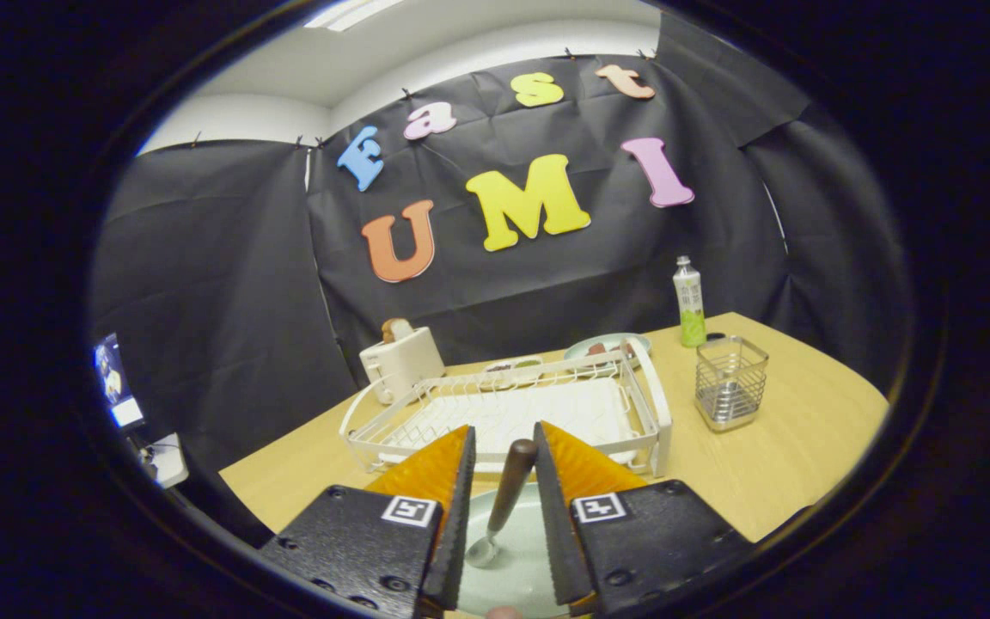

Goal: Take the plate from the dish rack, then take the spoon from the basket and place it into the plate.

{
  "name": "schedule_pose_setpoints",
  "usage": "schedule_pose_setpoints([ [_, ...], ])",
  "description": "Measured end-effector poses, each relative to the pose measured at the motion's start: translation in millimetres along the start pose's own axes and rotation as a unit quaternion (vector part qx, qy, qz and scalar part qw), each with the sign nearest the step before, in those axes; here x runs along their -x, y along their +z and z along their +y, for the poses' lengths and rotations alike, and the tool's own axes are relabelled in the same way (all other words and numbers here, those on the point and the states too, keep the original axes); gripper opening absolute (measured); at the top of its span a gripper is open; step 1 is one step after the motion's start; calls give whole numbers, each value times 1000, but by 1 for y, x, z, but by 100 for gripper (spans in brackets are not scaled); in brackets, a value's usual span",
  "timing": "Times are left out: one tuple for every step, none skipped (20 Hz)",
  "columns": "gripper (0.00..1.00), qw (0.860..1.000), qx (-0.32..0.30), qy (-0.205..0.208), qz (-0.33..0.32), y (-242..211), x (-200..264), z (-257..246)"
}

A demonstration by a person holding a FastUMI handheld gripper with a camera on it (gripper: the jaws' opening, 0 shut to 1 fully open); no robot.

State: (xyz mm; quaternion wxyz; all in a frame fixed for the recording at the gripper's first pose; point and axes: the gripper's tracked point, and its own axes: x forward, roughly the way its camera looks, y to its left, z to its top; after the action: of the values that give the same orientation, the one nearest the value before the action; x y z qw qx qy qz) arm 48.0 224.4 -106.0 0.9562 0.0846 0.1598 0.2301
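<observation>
A pale green plate (512, 559) lies on the wooden table, under and between my fingers. On it rests the spoon (508, 490), its silver bowl down on the plate and its brown handle pointing up toward the fingertips. My gripper (504, 430) is open: the gap between the fingers is wider than the handle, which lies close against the right finger (564, 464). Just beyond the fingers stands the white dish rack (654, 413), empty. The wire basket (729, 383) stands to the rack's right.
A white toaster (400, 357) with bread sits behind the rack's left corner. Behind the rack are a small dish (512, 365) and a plate of food (607, 346), with a green bottle (689, 301) beyond the basket. A lit screen (117, 383) is off the table's left.
</observation>
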Motion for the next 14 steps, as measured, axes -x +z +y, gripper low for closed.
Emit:
schedule_pose_setpoints([
  [58,1000,6,-6,-8,3,2,-3],
  [68,1000,12,-9,-16,5,6,-3],
  [78,999,19,-13,-23,8,9,-4],
  [89,999,28,-20,-29,10,11,-7],
  [97,998,36,-25,-37,14,12,-10],
  [100,998,44,-31,-43,18,14,-11],
  [100,997,52,-38,-49,21,16,-14],
  [100,996,60,-45,-56,25,19,-16],
  [100,994,68,-52,-61,28,22,-19],
  [100,993,74,-59,-65,32,25,-22],
  [100,992,81,-69,-71,36,29,-27],
  [100,990,84,-80,-79,42,33,-33],
  [100,988,87,-91,-87,48,38,-39],
  [100,986,91,-101,-94,53,43,-44],
])
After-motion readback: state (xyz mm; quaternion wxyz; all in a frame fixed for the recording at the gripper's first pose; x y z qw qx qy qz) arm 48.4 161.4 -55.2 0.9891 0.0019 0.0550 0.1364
